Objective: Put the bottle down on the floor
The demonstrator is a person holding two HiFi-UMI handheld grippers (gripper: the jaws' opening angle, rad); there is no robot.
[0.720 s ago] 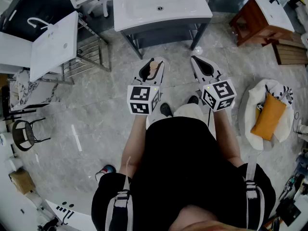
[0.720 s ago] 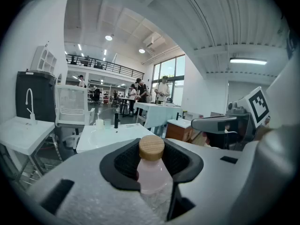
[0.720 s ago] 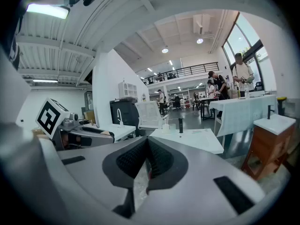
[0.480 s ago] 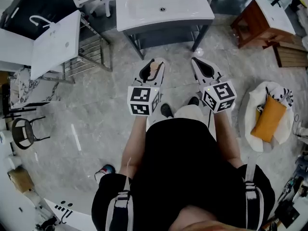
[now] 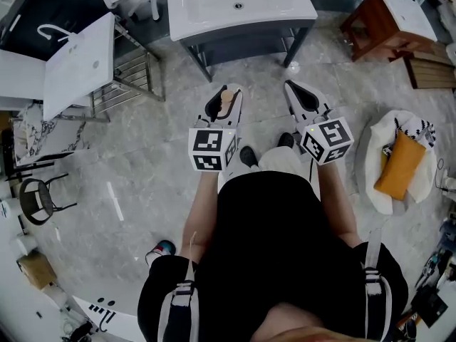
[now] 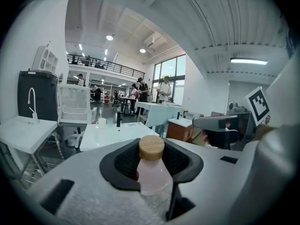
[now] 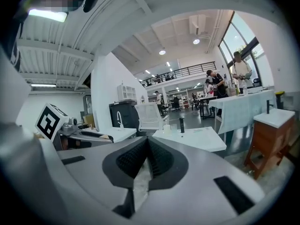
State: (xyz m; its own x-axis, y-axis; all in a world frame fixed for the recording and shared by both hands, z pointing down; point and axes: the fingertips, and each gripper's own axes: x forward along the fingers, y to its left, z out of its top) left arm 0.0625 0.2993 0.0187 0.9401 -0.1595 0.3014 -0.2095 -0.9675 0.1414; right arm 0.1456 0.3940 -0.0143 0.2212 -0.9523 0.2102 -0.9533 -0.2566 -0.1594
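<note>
A small pale pink bottle (image 5: 226, 101) with a round wooden cap stands upright between the jaws of my left gripper (image 5: 224, 100), which is shut on it. In the left gripper view the bottle (image 6: 152, 175) fills the gap between the black pads, its cap (image 6: 151, 147) sticking up above them, and the left gripper (image 6: 153, 162) is held well above the floor. My right gripper (image 5: 300, 95) is level beside it, shut with nothing in it. In the right gripper view the right gripper (image 7: 146, 156) has its pads meeting. Grey marble floor (image 5: 146, 166) lies below both.
A white washbasin on a grey stand (image 5: 242, 9) stands just ahead. A white slab with a tap (image 5: 75, 66) on a metal rack is at the left, a wooden cabinet (image 5: 385, 23) at the upper right. A white seat with an orange cushion (image 5: 399, 166) is right, a black stool (image 5: 35, 198) left.
Both grippers have kept their places and the bottle stays in the left one. Only the head view has drifted a little, so the washbasin sits slightly higher in the picture.
</note>
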